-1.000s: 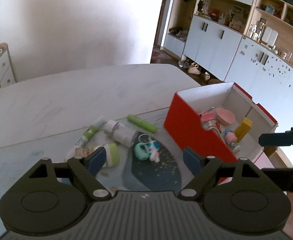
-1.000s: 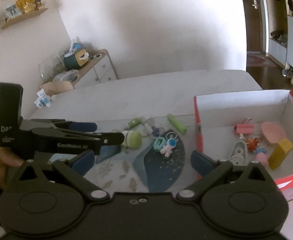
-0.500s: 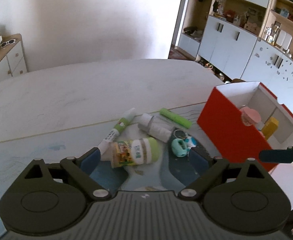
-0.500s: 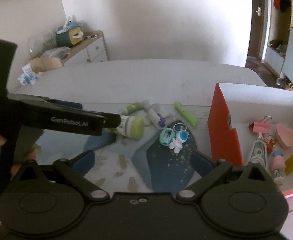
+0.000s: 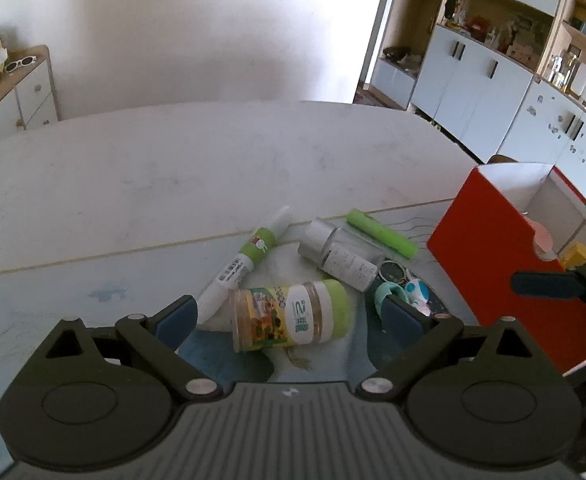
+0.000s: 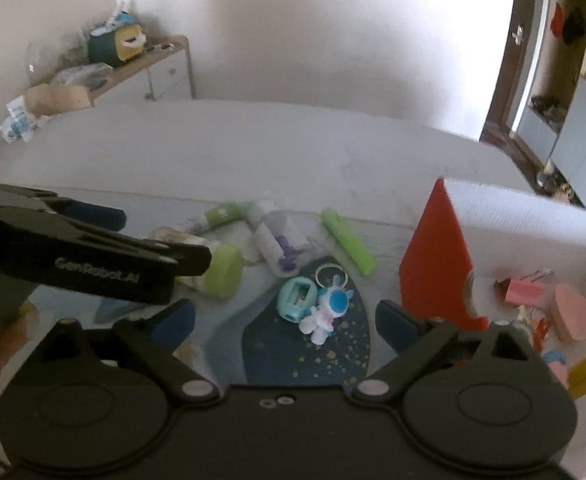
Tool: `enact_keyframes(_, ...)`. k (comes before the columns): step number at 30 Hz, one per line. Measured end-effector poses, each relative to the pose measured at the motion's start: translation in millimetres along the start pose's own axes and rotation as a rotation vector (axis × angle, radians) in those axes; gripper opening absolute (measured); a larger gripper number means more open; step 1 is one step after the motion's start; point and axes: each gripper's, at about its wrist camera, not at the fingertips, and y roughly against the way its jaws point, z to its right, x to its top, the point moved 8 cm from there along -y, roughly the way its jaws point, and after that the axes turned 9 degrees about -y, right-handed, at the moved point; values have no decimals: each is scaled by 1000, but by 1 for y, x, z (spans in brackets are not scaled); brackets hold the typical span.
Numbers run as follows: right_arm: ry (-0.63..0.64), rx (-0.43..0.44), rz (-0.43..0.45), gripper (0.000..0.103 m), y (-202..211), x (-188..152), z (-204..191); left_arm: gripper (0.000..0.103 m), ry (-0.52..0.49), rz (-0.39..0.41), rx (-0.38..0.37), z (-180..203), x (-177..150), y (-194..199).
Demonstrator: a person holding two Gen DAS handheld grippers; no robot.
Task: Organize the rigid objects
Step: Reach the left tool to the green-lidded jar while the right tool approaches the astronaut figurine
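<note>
My left gripper (image 5: 289, 316) is open, its jaws either side of a green-capped jar (image 5: 289, 316) lying on its side on the mat. Beyond it lie a white-and-green tube (image 5: 245, 260), a clear bottle (image 5: 337, 254) and a green stick (image 5: 381, 233). A teal sharpener (image 5: 387, 294) and an astronaut keychain (image 5: 417, 293) lie to the right. My right gripper (image 6: 285, 320) is open and empty, over the sharpener (image 6: 295, 299) and astronaut keychain (image 6: 327, 310). The red-and-white box (image 6: 433, 264) stands at the right, holding a pink clip (image 6: 527, 292) and a pink case (image 6: 573, 316).
The items lie on a blue patterned mat (image 6: 305, 352) on a white table (image 5: 213, 160). The left gripper's body (image 6: 93, 260) crosses the left of the right wrist view. The box (image 5: 489, 240) is close on the right. Cabinets (image 5: 493, 92) stand beyond the table.
My left gripper has moved left and closer, so the green-capped jar now sits between its open jaws. My right gripper has shifted left toward the sharpener and keychain, away from the box.
</note>
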Motion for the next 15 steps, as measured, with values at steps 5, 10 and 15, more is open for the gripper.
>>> enact_keyframes(5,8,-12,-39,85,-21,-11,-1,99,4,-19,6,1,-1,-17)
enact_keyframes(10,-4,-27,-62,72,-35,-15,3,99,0,-33,15,2,-4,-29)
enact_keyframes(15,-22,-41,-74,56,-44,-15,12,99,-8,-37,16,5,-7,-38)
